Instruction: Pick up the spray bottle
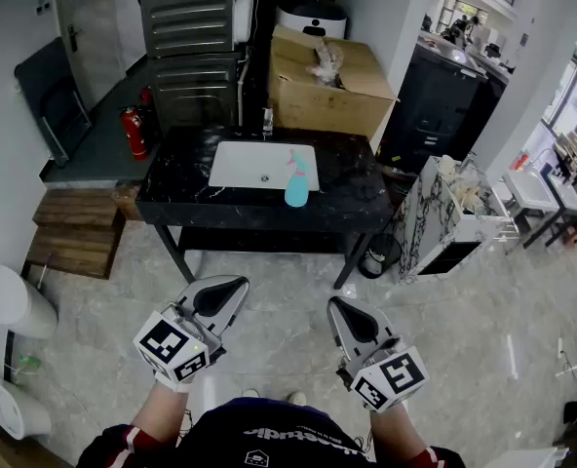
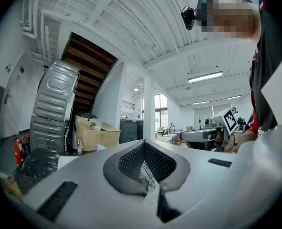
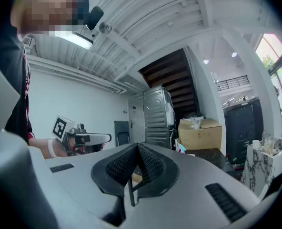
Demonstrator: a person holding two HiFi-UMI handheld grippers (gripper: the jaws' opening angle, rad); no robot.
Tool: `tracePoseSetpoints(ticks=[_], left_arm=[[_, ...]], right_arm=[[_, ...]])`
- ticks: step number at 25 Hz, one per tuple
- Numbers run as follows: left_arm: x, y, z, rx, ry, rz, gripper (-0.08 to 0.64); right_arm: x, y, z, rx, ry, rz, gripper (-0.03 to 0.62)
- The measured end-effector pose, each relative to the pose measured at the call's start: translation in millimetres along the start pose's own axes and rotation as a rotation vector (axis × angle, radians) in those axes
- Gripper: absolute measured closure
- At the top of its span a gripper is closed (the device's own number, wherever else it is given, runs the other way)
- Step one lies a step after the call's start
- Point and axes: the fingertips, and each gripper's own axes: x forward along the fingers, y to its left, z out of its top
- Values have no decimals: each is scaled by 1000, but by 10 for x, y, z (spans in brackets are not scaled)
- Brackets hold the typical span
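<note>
A teal spray bottle (image 1: 296,179) with a pink trigger stands upright on the black marble table (image 1: 172,188), at the right edge of the white sink (image 1: 259,166). Both grippers hang level in front of the table, well short of it, with floor between. My left gripper (image 1: 237,284) is shut and holds nothing. My right gripper (image 1: 333,304) is also shut and empty. In the left gripper view the jaws (image 2: 143,143) meet at the tip, and the bottle's pink top (image 2: 101,147) peeks over them. In the right gripper view the bottle (image 3: 181,148) shows small beyond the shut jaws (image 3: 137,146).
A cardboard box (image 1: 327,86) sits behind the table beside stacked grey machines (image 1: 191,27). A red fire extinguisher (image 1: 133,133) stands at the left, wooden pallets (image 1: 74,237) below it. A marble-patterned cabinet (image 1: 449,213) stands right of the table. A white appliance (image 1: 11,300) is at my left.
</note>
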Motion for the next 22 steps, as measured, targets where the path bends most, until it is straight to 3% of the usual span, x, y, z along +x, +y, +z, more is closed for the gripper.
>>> tracePoseSetpoints(ticks=[14, 22], left_arm=[[-31, 107, -8, -5, -3, -12, 545], [-91, 271, -29, -21, -12, -4, 545]], right_arm=[[155, 82, 15, -28, -2, 3, 557], [293, 107, -14, 16, -7, -15, 555]])
